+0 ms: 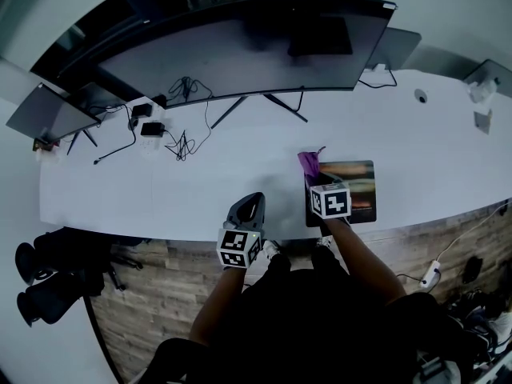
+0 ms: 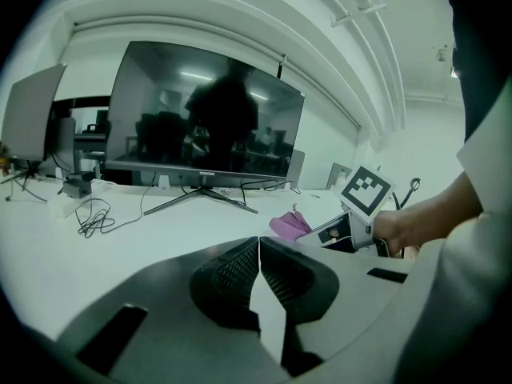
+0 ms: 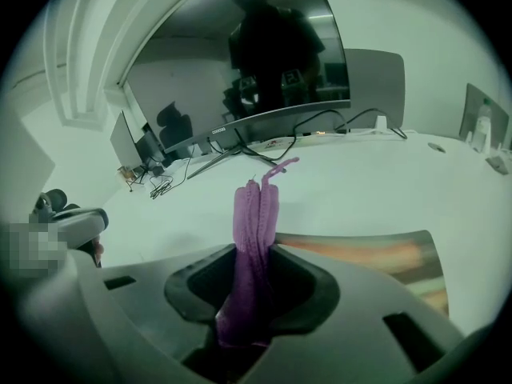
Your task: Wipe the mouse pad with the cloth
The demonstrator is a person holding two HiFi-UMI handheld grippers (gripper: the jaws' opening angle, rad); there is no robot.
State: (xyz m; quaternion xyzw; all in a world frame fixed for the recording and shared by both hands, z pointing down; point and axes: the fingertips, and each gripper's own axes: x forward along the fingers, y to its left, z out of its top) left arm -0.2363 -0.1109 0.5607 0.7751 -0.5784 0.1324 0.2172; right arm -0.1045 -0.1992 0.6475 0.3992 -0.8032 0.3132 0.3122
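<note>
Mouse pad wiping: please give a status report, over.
Right gripper shut on purple cloth, at far-left corner of mouse pad. Left gripper shut, empty, left of pad. Nothing seen lying on pad.

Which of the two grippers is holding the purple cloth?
The right gripper: its jaws are shut on the cloth. The left gripper has its jaws together with nothing between them.

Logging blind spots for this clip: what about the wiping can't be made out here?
- Right gripper view: the right gripper body covers the near edge of the printed rectangular mouse pad, so whether the purple knitted cloth touches it cannot be told.
- Head view: the marker cube hides the pad's near-left part.
- Every view: the pad's print is too blurred to read.
</note>
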